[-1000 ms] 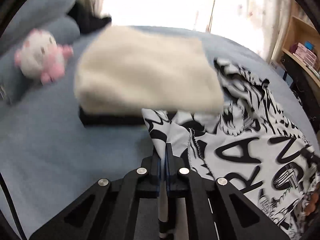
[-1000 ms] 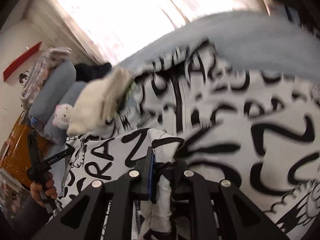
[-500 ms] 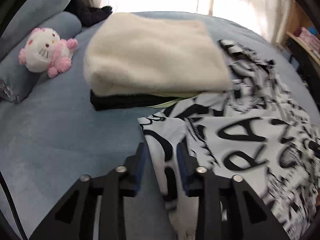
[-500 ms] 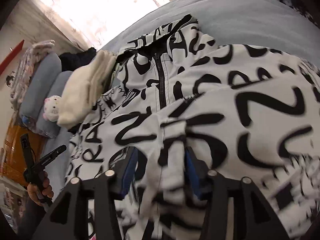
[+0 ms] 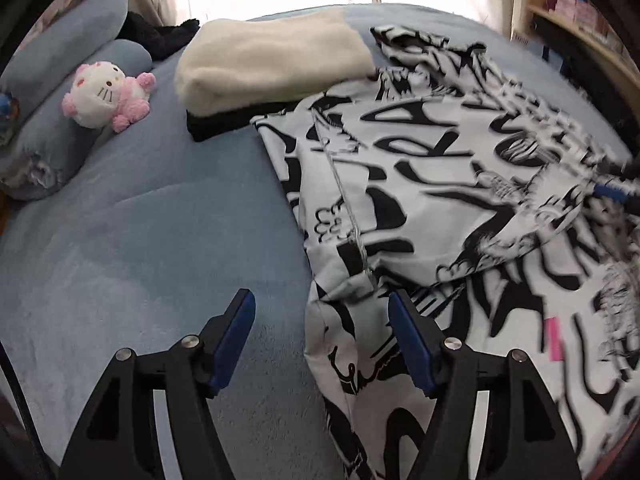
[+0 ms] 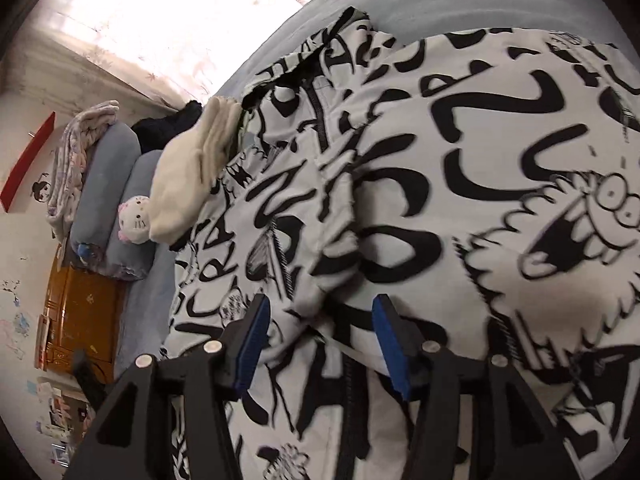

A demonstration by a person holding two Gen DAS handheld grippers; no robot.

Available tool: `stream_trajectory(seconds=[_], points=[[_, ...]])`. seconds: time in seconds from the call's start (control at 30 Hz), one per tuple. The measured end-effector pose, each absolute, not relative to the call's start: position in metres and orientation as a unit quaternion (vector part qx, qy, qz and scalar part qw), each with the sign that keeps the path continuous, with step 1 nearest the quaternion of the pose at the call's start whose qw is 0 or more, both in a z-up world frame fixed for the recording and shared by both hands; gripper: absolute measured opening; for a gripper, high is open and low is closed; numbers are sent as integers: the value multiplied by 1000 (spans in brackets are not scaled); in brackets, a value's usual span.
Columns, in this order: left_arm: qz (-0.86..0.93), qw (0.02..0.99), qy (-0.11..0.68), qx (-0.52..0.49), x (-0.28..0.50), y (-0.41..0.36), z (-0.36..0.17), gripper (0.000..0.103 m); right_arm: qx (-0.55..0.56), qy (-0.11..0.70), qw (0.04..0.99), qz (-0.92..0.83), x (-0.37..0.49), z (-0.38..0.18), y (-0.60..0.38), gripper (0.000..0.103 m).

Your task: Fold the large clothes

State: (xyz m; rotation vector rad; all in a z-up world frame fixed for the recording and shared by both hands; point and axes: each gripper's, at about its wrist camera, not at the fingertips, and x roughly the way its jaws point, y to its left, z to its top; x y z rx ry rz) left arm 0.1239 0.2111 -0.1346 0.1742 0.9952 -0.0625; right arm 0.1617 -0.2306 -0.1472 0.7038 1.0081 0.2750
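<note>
A large white garment with black graffiti print lies spread on the blue bed, one side folded over. My left gripper hovers at its near left edge, jaws opening, pads clear of the cloth that lies partly between them. In the right wrist view the same garment fills the frame. My right gripper is just above it, jaws opening, with a rumpled fold between the blue pads but not pressed. The right gripper's blue tip shows at the left view's right edge.
A folded cream fleece on a black garment sits at the far side, touching the printed garment. A pink-and-white plush cat leans on blue bolster pillows. A shelf stands at the right, an orange cabinet beside the bed.
Both grippers were shut on folds of the printed garment and have let go, jaws now apart. The left one pulled back toward the near left edge; the cloth dropped onto the bed.
</note>
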Motion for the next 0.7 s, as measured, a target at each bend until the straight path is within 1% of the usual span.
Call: stream_trajectory(seconds=[0.13, 0.17, 0.2, 0.23, 0.27, 0.33, 0.4, 0.43, 0.5, 0.57, 0.6, 0.63, 0.67, 0.7], points=[[2, 875, 477, 86, 140, 208, -152, 67, 319, 467, 816, 122, 177, -150, -216, 53], [5, 875, 477, 81, 145, 209, -154, 58, 310, 471, 818, 114, 180, -152, -212, 53], [3, 875, 479, 69, 148, 210, -156, 50, 299, 477, 819, 109, 184, -154, -207, 42], [-6, 874, 482, 56, 151, 211, -156, 28, 286, 482, 821, 111, 186, -156, -203, 8], [-11, 873, 485, 45, 152, 212, -154, 23, 276, 485, 822, 115, 187, -155, -201, 6], [0, 882, 467, 60, 146, 209, -146, 20, 269, 463, 836, 117, 179, -145, -200, 6], [-15, 888, 453, 74, 139, 207, -144, 20, 255, 444, 853, 101, 171, -138, -202, 6], [-22, 885, 457, 81, 138, 206, -150, 20, 255, 452, 850, 91, 171, -146, -204, 6], [-34, 873, 478, 89, 139, 208, -166, 20, 267, 500, 820, 78, 178, -179, -204, 6], [-41, 867, 489, 85, 139, 214, -170, 22, 263, 502, 820, 79, 178, -179, -204, 7], [-47, 867, 490, 73, 137, 220, -166, 24, 263, 504, 819, 82, 177, -172, -205, 13], [-52, 866, 494, 63, 135, 224, -162, 30, 262, 508, 816, 82, 177, -166, -206, 17], [-57, 864, 498, 54, 133, 230, -156, 35, 259, 510, 816, 81, 174, -160, -206, 19], [-61, 863, 498, 49, 130, 233, -151, 38, 253, 508, 820, 76, 171, -152, -208, 23]])
